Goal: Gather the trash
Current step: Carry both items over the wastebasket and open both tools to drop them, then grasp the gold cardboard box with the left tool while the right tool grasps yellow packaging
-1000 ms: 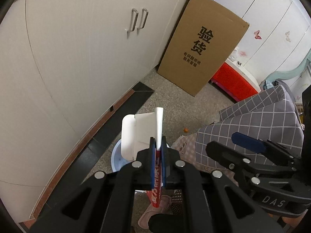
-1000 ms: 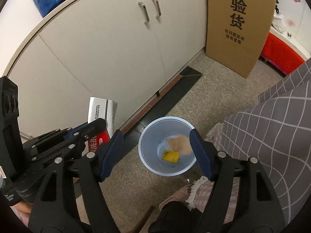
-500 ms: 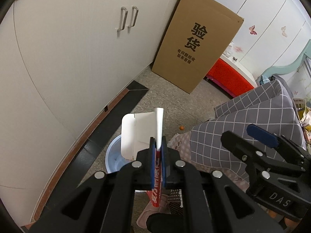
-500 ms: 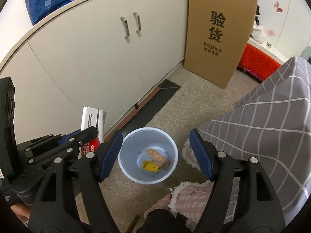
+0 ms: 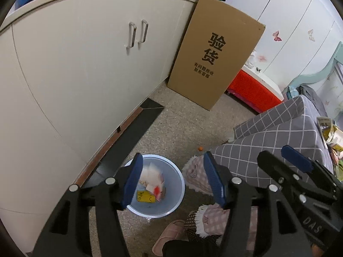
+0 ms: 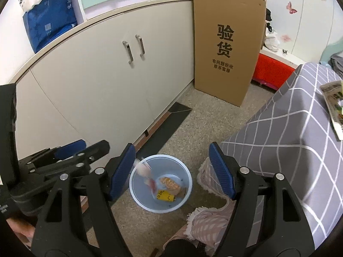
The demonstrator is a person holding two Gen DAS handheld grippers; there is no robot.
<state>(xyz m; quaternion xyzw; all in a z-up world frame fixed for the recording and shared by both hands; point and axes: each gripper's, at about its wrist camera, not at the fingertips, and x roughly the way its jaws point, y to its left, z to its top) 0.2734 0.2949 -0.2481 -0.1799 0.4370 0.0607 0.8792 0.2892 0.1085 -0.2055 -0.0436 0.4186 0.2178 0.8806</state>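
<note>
A light blue bin (image 5: pixel 181 178) (image 6: pixel 189 176) stands on the floor by the cabinet. It holds a yellow packet (image 5: pixel 146 197) (image 6: pixel 165 195) and an orange wrapper (image 6: pixel 170 183). A blurred white and red carton (image 5: pixel 153 176) (image 6: pixel 146 172) is dropping into it, clear of any pads. My left gripper (image 5: pixel 172 158) hangs above the bin, its jaws opening with nothing pressed between them; it also shows as the left gripper (image 6: pixel 92 146) in the right wrist view. My right gripper (image 6: pixel 171 150) stands open and empty over the bin, and is seen from the side as the right gripper (image 5: pixel 278 153).
White cabinet doors (image 5: pixel 85 68) run along the left. A tall cardboard box (image 5: pixel 214 60) leans behind, with a red box (image 5: pixel 253 92) beside it. A grey checked cover (image 6: pixel 300 141) with papers (image 6: pixel 333 105) fills the right. Pink mats (image 5: pixel 196 173) and a slipper (image 5: pixel 169 237) lie near the bin.
The left jaws have opened and the white and red carton they held has fallen towards the bin. Both grippers have lifted, so more of the room shows.
</note>
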